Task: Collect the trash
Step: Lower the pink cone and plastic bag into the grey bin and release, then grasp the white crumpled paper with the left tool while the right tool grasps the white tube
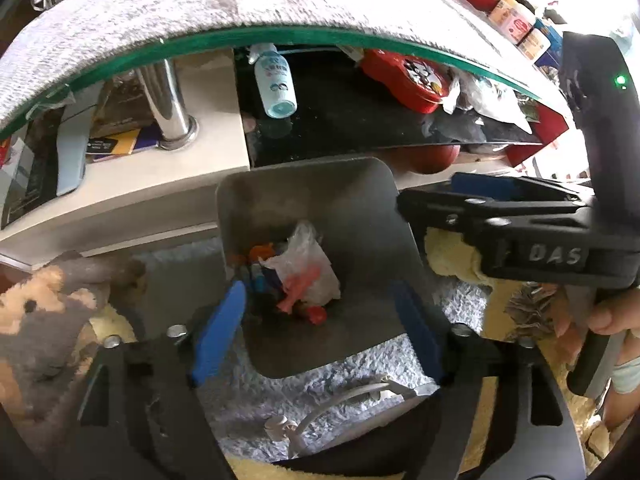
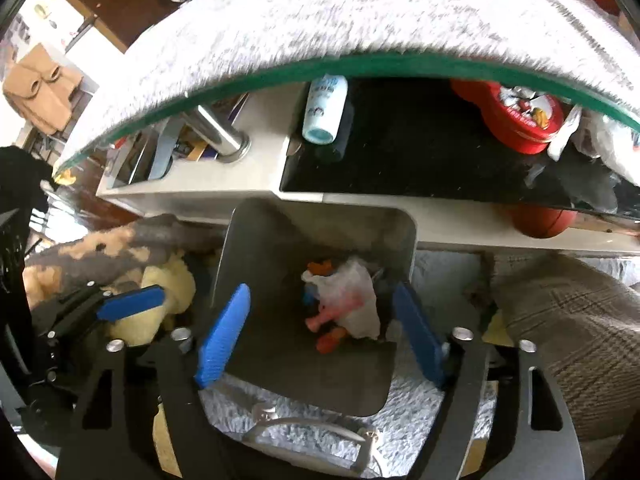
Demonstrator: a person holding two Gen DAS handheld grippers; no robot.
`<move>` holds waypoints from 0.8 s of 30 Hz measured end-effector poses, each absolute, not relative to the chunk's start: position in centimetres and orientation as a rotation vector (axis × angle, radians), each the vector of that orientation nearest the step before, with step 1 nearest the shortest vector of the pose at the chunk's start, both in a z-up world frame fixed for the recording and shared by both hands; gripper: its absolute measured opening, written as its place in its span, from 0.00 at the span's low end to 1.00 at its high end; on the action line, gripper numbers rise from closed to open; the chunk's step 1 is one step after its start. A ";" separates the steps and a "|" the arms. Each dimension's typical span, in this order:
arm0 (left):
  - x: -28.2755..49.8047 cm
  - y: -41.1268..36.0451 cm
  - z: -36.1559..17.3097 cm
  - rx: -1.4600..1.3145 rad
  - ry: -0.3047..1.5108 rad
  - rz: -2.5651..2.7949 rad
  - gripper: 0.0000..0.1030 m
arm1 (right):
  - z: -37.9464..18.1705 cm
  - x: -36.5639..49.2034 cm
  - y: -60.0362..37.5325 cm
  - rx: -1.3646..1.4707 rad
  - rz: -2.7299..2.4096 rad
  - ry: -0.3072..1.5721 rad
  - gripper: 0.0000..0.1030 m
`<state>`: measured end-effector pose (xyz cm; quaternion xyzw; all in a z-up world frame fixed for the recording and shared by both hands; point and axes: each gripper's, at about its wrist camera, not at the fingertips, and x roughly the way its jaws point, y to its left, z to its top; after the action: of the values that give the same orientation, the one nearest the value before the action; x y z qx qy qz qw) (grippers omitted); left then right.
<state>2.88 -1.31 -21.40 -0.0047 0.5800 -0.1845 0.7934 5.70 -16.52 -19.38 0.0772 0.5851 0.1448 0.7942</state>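
Drop step looks done: left gripper [image 1: 316, 328] and right gripper [image 2: 320, 332] both gape empty over the grey bin [image 1: 360, 216], trash [image 1: 300, 276] inside at 12 o'clock; next, find more litter.

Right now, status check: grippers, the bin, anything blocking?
Left gripper open, empty. Right gripper open, empty. Both above metal bin; trash lies at its bottom. Bin mouth unobstructed; glass table edge beyond.

Grey bin [image 1: 352, 208], white crumpled bag [image 1: 308, 260], pink and orange scraps [image 1: 296, 292], blue fingers [image 1: 220, 332], green-edged glass tabletop [image 1: 280, 36].
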 end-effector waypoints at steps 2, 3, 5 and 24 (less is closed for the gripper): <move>3.0 -1.0 -20.7 -0.005 1.235 -0.389 0.82 | -18.5 5.9 -16.8 0.163 0.305 1.237 0.86; 3.1 -0.9 -20.4 -0.003 1.229 -0.386 0.84 | -17.8 6.1 -17.1 0.164 0.301 1.221 0.89; 3.4 -0.7 -19.4 0.003 1.207 -0.379 0.91 | -16.7 6.4 -17.7 0.164 0.294 1.194 0.90; 12.6 2.0 -8.7 0.024 0.980 -0.288 0.92 | -8.3 15.0 -22.1 0.126 0.211 0.992 0.92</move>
<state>12.55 1.96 -8.67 0.0116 0.4691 -0.1376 0.8723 15.02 -22.06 -8.29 0.0605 0.4745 0.1012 0.8723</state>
